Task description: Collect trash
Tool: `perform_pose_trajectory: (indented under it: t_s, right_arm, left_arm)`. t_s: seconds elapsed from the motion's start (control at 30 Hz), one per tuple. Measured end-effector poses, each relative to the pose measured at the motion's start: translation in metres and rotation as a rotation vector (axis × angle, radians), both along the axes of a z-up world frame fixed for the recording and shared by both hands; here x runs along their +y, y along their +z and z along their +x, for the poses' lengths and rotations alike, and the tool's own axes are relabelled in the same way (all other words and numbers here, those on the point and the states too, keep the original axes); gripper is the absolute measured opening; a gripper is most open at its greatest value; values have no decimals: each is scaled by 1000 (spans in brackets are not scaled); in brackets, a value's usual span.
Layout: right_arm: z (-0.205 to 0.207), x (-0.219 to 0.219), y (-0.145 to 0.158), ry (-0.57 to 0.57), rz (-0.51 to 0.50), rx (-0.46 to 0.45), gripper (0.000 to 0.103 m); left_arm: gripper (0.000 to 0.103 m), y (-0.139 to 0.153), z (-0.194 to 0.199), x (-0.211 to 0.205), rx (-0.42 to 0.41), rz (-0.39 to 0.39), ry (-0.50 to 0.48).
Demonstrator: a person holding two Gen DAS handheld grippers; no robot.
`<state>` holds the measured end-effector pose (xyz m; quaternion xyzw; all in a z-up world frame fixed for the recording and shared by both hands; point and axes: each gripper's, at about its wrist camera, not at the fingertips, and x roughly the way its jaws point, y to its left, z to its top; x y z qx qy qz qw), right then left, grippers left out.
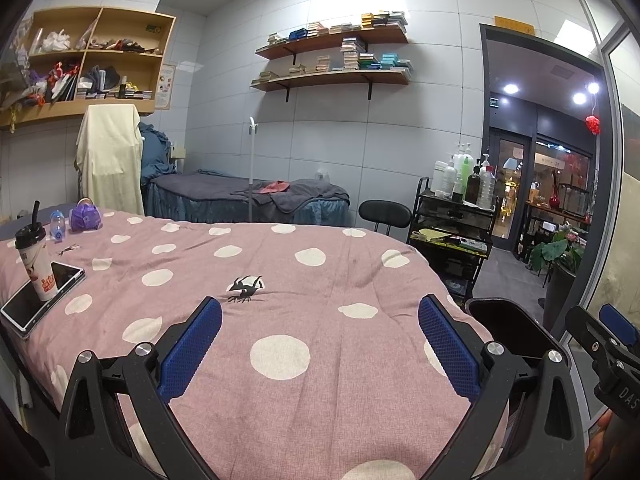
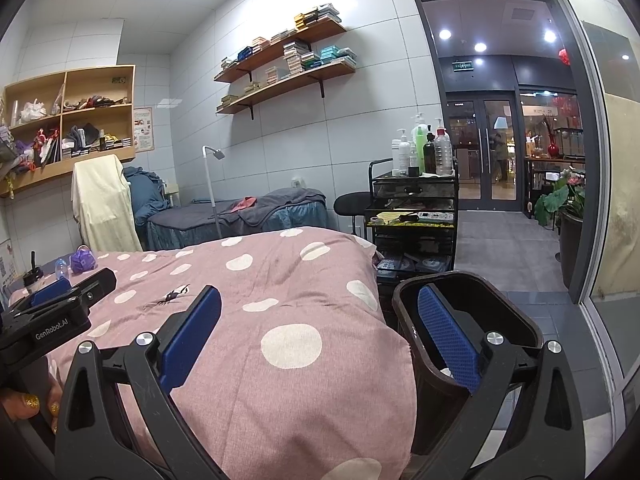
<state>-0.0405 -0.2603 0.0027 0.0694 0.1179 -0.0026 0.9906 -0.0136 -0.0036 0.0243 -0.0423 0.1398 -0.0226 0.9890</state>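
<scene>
Both tools are spread wide and hold nothing: the left tool (image 1: 320, 344) hangs over the near part of the bed (image 1: 320, 420), the right tool (image 2: 320, 340) over its corner. One blue finger (image 2: 448, 340) of the right tool shows in front of the mouth of a dark brown bin (image 2: 524, 320). The bin stands on the floor tight against the bed corner, I think so that things can go from the cover straight into it; what lies inside I cannot see.

Further on, a small black scrap (image 1: 246, 288) lies on the dotted pink cover, well apart from both tools. At the far left, a paper drink cup with a straw (image 1: 36, 264) stands upright on a tablet (image 1: 28, 304). Behind it lie a small clear bottle (image 1: 57, 226) on its side and a crumpled purple wrapper (image 1: 84, 218). These probably count as the trash, and all are on the bed, not in the bin.
</scene>
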Motion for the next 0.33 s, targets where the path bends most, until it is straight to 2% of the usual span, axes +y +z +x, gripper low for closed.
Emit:
perform_pose_trajectory:
  t_s: [0.33]
  right_arm:
    - [0, -1, -1, 0, 5, 2, 97]
  left_arm:
    - [97, 1, 1, 0, 6, -1, 3]
